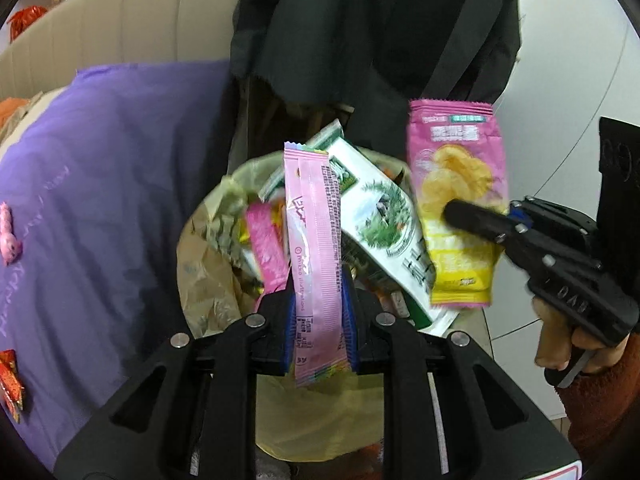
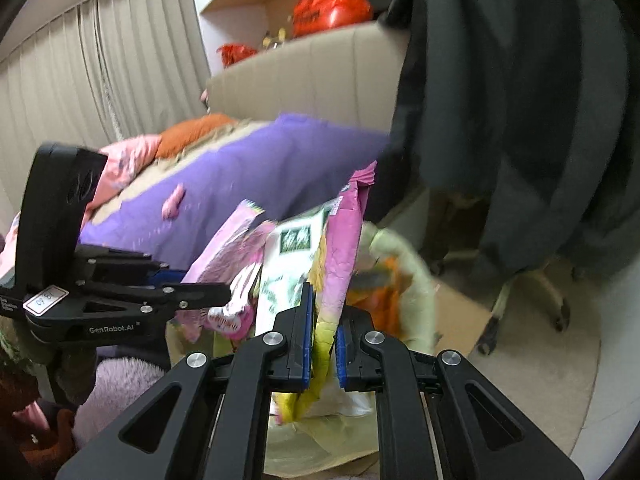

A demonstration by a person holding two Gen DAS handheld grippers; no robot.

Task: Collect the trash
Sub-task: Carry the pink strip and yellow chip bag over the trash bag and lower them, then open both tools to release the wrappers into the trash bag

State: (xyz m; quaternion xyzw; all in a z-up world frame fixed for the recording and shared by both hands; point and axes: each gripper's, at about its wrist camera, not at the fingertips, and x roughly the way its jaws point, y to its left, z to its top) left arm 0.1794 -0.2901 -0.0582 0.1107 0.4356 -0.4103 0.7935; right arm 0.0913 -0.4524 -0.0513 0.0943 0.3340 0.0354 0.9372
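1. The purple bedspread [image 1: 100, 184] lies at far left, with a small pink wrapper [image 1: 10, 236] left on it.
2. The left hand-held gripper [image 1: 318, 300] is clamped on a long pink wrapper [image 1: 316, 240], just above the bag-lined trash bin [image 1: 200, 272].
3. The right hand-held gripper [image 2: 322, 328] pinches a pink-and-yellow chip packet [image 1: 456, 200] over the bin's right side.
4. Judgement: centre both over the opening, past the jutting white-green packet [image 1: 380, 216], before letting go, or the light wrappers may flutter outside.

Two tools [image 1: 320, 304], two held wrappers [image 1: 316, 256].
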